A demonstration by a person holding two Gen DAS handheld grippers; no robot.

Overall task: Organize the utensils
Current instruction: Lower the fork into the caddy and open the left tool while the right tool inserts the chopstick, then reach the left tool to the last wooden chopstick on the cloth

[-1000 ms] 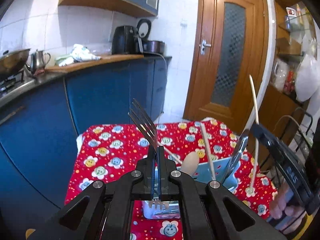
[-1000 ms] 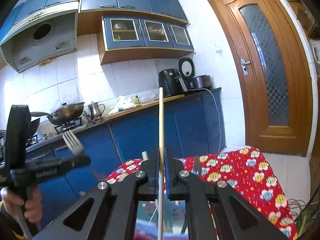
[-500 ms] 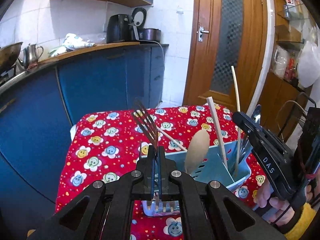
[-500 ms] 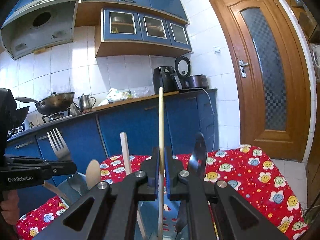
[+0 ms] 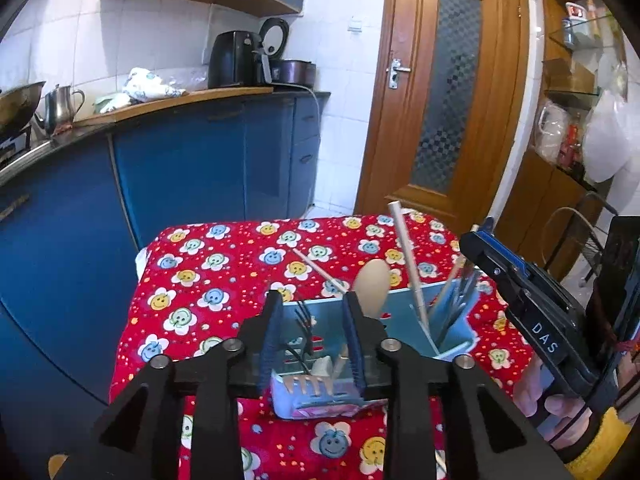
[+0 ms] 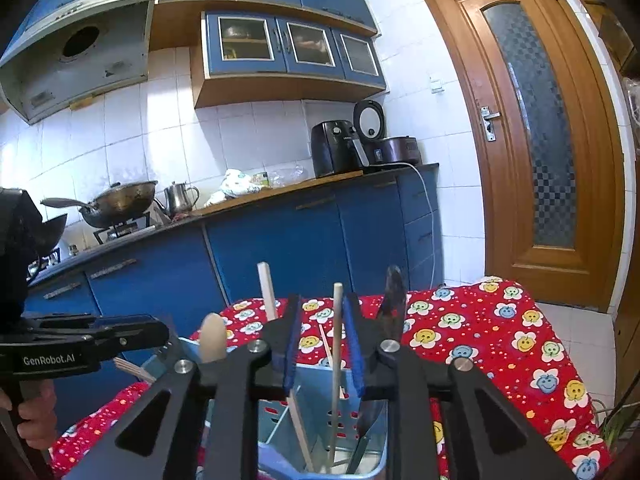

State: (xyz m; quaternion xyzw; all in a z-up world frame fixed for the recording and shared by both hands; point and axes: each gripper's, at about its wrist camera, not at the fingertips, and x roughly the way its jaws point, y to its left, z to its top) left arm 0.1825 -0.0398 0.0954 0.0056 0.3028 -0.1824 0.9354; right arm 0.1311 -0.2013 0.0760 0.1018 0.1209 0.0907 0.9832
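A light blue utensil caddy (image 5: pixel 404 316) stands on the red flowered tablecloth (image 5: pixel 224 272). My left gripper (image 5: pixel 314 332) is open right above its left compartment, where a metal fork (image 5: pixel 306 336) stands tines up. A wooden spoon (image 5: pixel 372 286), a white chopstick (image 5: pixel 408 260) and metal cutlery (image 5: pixel 460 292) stand in the other compartments. My right gripper (image 6: pixel 324 340) is open over the caddy (image 6: pixel 344 432), with a thin wooden stick (image 6: pixel 336 360) standing free between its fingers. The right gripper's body (image 5: pixel 532 320) shows at the right in the left wrist view.
Blue kitchen cabinets (image 5: pixel 180 176) with a worktop run behind the table. A wooden door (image 5: pixel 444 92) stands at the back right. A wire rack (image 5: pixel 580 236) and shelves are at the far right. The left gripper's body (image 6: pixel 80 344) shows at the left in the right wrist view.
Both grippers have lowered to the caddy and opened. The fork has left my left gripper and the stick has left my right gripper; both now stand in the caddy.
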